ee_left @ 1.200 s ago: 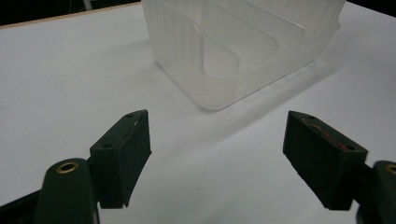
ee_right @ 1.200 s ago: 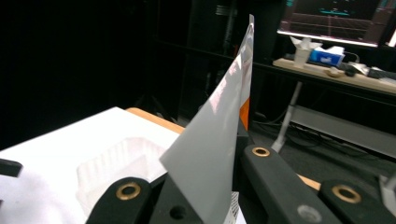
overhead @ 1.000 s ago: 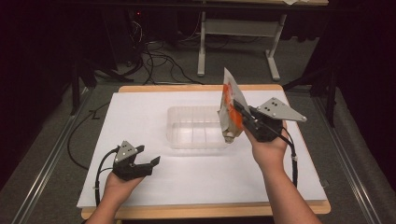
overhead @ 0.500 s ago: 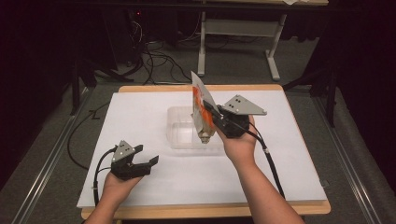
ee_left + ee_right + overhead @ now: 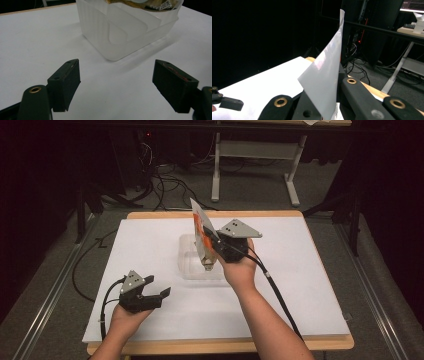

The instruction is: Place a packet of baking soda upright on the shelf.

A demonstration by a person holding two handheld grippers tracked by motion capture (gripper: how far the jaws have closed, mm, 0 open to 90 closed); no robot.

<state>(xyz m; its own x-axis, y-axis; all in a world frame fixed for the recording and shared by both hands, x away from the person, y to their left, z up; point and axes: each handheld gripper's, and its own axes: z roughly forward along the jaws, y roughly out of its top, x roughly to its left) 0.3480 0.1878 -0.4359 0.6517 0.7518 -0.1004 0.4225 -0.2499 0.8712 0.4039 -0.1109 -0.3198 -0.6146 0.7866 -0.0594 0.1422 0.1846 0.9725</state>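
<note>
A flat packet [image 5: 199,226], white with an orange print, stands tilted with my right gripper [image 5: 209,246] shut on its middle. Its lower end dips into the clear plastic container [image 5: 187,270] at the middle of the table. In the right gripper view the packet's white back [image 5: 324,80] rises between the two jaws of the right gripper [image 5: 319,100]. My left gripper [image 5: 161,297] rests open near the front left, holding nothing. In the left gripper view the left gripper [image 5: 120,80] faces the container [image 5: 117,35], where the packet's printed end [image 5: 150,5] shows at the rim.
A white sheet [image 5: 300,285] covers the wooden tabletop. Cables lie on the floor beyond the far edge [image 5: 165,185], beside a desk frame [image 5: 260,150]. The left gripper's fingertip [image 5: 229,103] shows low at the left of the right gripper view.
My right gripper has carried the packet leftward from the container's right side to over it, and the packet's lower end now sits inside. The left gripper has stayed put.
</note>
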